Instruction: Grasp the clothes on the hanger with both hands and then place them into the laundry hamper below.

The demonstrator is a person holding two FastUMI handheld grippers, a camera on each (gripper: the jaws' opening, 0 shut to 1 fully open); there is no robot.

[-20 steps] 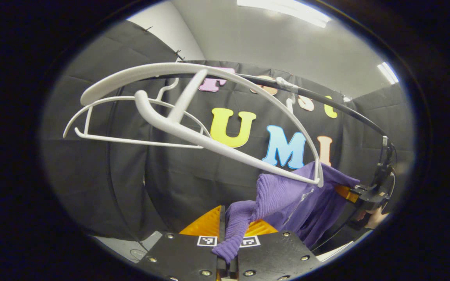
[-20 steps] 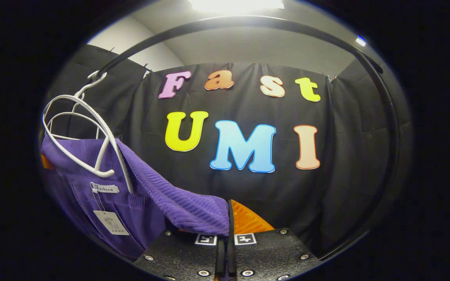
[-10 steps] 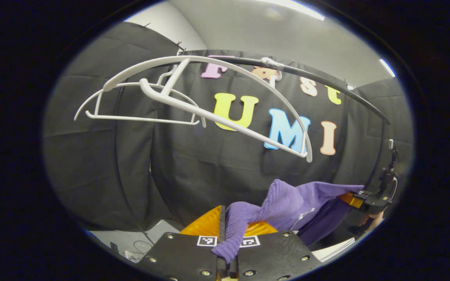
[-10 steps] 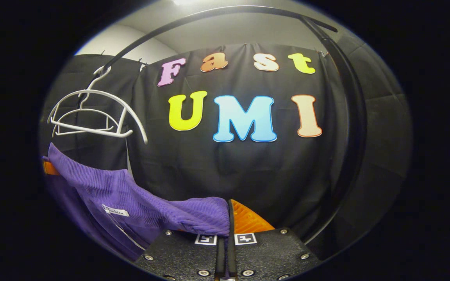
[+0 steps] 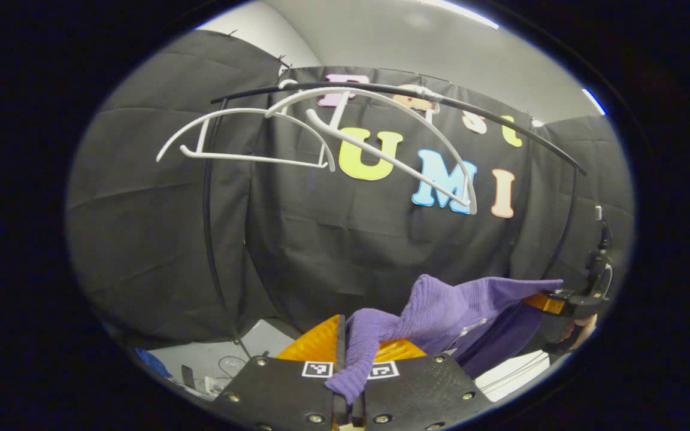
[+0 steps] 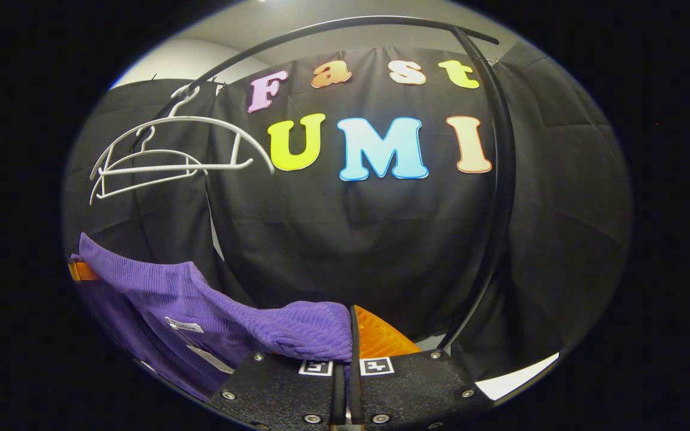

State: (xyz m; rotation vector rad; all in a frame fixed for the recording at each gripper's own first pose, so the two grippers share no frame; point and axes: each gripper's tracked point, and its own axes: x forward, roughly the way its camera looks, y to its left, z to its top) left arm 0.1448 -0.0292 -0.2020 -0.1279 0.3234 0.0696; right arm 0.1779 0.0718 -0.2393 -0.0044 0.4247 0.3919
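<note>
A black clothes rail (image 5: 489, 123) arches across the booth on thin black uprights (image 5: 208, 239), a ceiling light strip (image 5: 595, 102) glows at the upper right, and small clutter including a blue item (image 5: 150, 363) lies on the pale floor (image 5: 225, 359) at the lower left.

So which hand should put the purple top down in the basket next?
Neither alone. The left gripper and right gripper each have their jaws shut on the purple garment, stretched between them, clear of the white hangers. Probably both lower together.
</note>
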